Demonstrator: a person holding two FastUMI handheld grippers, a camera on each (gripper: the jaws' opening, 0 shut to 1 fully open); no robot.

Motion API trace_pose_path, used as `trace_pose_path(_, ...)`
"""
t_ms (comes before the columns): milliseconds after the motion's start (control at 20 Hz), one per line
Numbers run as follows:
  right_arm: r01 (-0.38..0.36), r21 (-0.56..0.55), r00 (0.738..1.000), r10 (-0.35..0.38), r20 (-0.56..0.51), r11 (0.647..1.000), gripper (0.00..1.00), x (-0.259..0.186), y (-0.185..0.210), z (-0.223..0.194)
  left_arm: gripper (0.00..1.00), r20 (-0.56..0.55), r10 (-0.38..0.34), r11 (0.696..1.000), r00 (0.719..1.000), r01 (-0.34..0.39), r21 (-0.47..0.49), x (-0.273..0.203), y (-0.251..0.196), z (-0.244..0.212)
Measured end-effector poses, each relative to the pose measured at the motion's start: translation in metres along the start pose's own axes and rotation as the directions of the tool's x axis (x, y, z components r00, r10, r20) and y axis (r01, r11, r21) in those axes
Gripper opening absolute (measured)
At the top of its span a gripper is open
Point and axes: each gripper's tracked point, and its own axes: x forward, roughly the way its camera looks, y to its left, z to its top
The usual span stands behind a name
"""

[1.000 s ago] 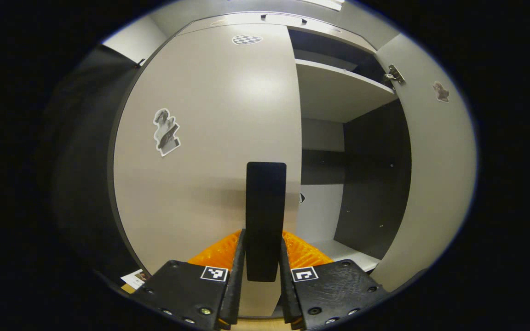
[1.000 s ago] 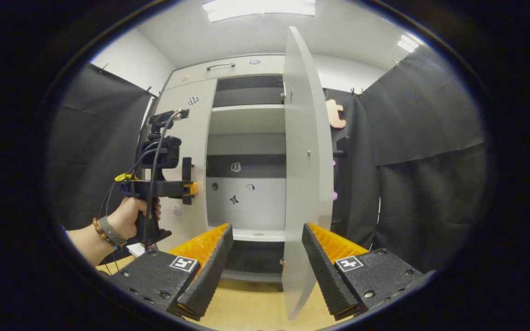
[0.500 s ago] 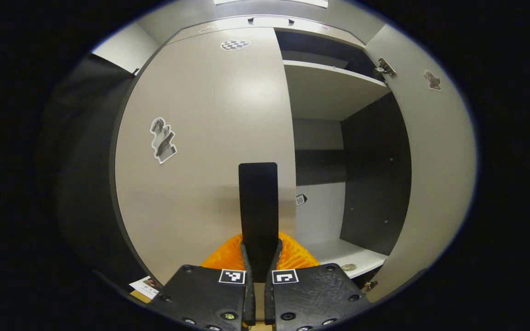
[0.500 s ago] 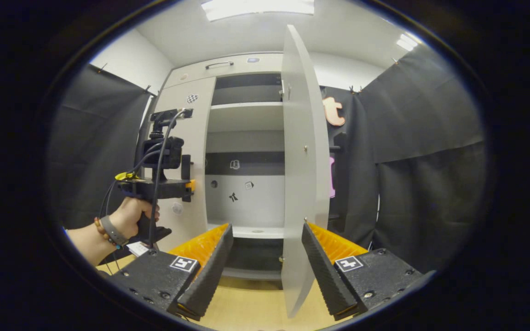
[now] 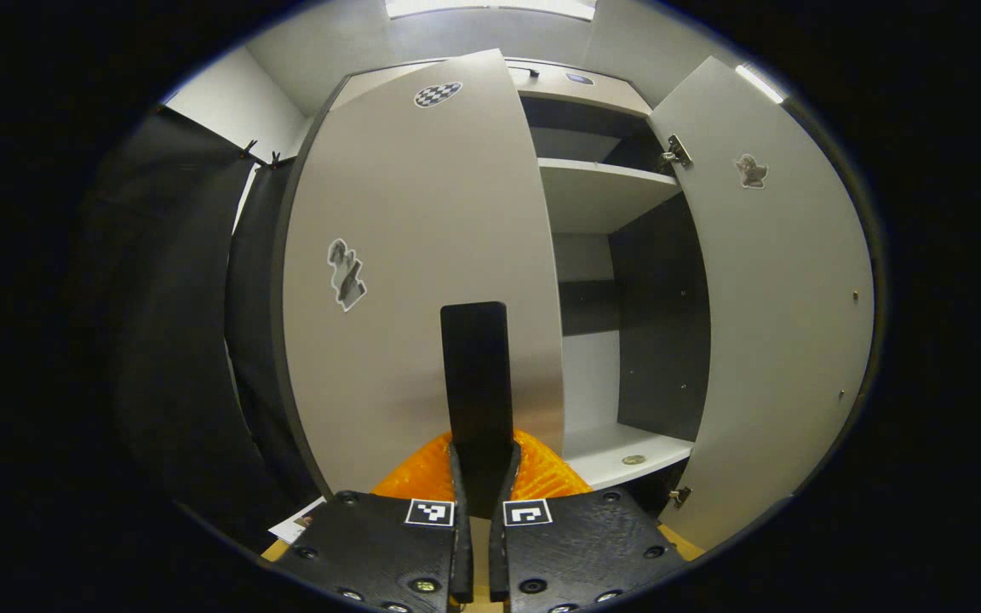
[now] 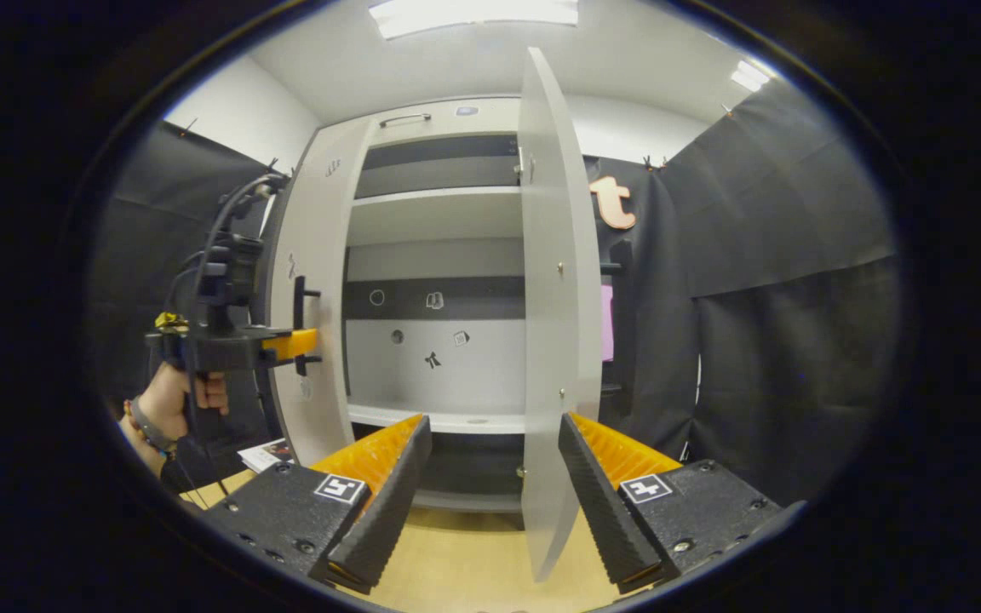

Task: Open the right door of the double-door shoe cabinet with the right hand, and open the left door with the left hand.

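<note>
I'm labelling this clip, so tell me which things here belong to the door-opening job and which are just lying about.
Job:
left door
its handle
right door
left gripper
right gripper

Lying about:
stickers on the cabinet's back panel
leaflet on the floor

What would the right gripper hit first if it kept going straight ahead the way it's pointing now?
Probably the right door: its edge stands between the open right gripper fingers, slightly toward the right one. Depth is unclear; if it slipped past on the left, the cabinet's bottom shelf comes next.
</note>
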Motion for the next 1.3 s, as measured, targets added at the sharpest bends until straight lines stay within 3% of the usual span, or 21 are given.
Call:
trace_pose_path(300,-0.021,-0.001,1.000,0.021,0.011,1.000,0.94,0.003,0.006,0.000,0.06,0.015,0.042,0.999,0.999,-0.042,0.007,-0.048,0.033,0.005)
trace_pose_path(550,-0.038,0.016,0.999,0.038,-0.002,0.999,0.94,0.007,0.012,-0.003,0.06,-0.008,0.083,0.996,0.997,-0.082,0.020,-0.092,0.090,-0.003)
trace_pose_path(1000,-0.064,-0.009,0.998,0.064,-0.010,0.998,0.94,0.021,0.027,-0.009,0.00,-0.028,0.180,0.983,0.983,-0.179,0.027,-0.106,0.159,-0.019)
trace_pose_path(1150,-0.061,-0.006,0.998,0.061,-0.027,0.998,0.92,0.025,0.028,-0.012,0.00,-0.026,0.136,0.988,0.990,-0.137,-0.071,-0.107,0.172,-0.022)
trace_pose_path(1300,-0.065,-0.008,0.998,0.064,-0.024,0.998,0.94,0.027,0.031,-0.011,0.00,-0.022,0.094,0.993,0.995,-0.095,-0.073,-0.108,0.182,-0.022)
